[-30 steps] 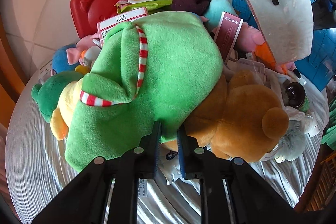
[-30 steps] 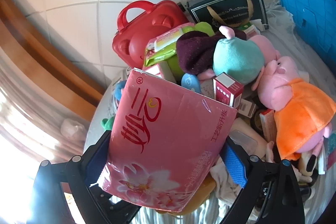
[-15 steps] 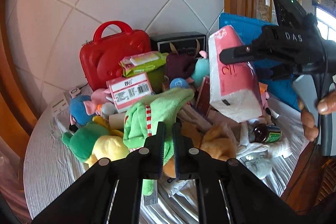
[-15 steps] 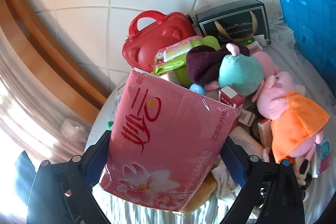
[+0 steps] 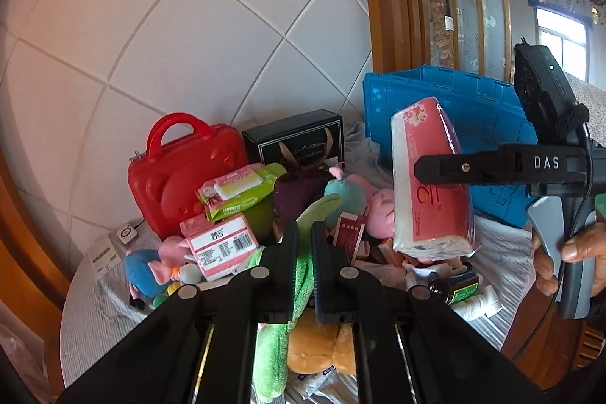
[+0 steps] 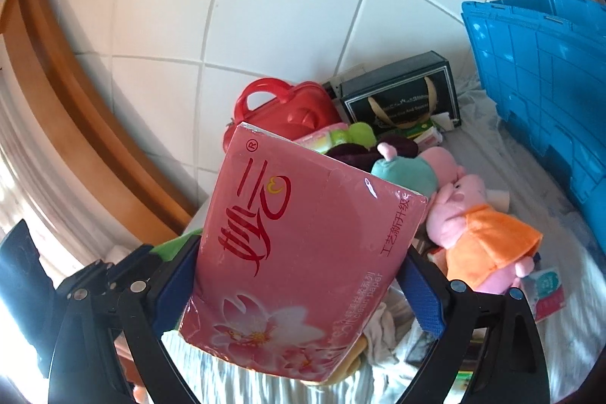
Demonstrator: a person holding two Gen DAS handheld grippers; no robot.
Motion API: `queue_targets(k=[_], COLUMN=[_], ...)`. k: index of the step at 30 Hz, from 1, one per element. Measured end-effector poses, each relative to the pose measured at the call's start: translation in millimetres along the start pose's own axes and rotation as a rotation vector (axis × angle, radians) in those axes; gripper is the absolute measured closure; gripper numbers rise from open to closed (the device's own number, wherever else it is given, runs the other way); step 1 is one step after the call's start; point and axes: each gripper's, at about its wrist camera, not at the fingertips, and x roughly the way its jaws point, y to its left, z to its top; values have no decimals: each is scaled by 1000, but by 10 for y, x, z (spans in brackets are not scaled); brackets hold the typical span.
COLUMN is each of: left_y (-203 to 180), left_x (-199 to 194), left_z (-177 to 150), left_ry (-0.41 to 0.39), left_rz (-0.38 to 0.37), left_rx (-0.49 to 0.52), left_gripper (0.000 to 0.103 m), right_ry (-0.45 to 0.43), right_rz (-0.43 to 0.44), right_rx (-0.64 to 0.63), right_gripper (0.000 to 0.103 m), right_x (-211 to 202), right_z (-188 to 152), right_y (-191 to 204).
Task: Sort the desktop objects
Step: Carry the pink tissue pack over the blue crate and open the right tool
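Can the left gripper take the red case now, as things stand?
Probably not: the left gripper is shut on the green plush toy, and the wipes pack lies before the red case.

We see the crate (image 5: 447, 108) at the table's right, with the gift box (image 5: 295, 139) left of it against the wall and the case (image 5: 181, 177) further left. Before them lies the heap: wipes (image 5: 238, 192) near the case, pig (image 6: 481, 233) toward the crate. Our tissue pack (image 6: 303, 252) hangs above it.
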Motion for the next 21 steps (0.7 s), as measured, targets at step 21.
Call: queue_targets(k=[21], left_y=[-1046], left_x=[17], left_z=[1402], left_ry=[-215], left_rz=[-236], left_rx=[213], left_gripper=[96], right_ry=[-293], right_rz=[-143], right_rx=[49], right_gripper=[7], right_x=[-1368], right_z=[428], right_y=[-374])
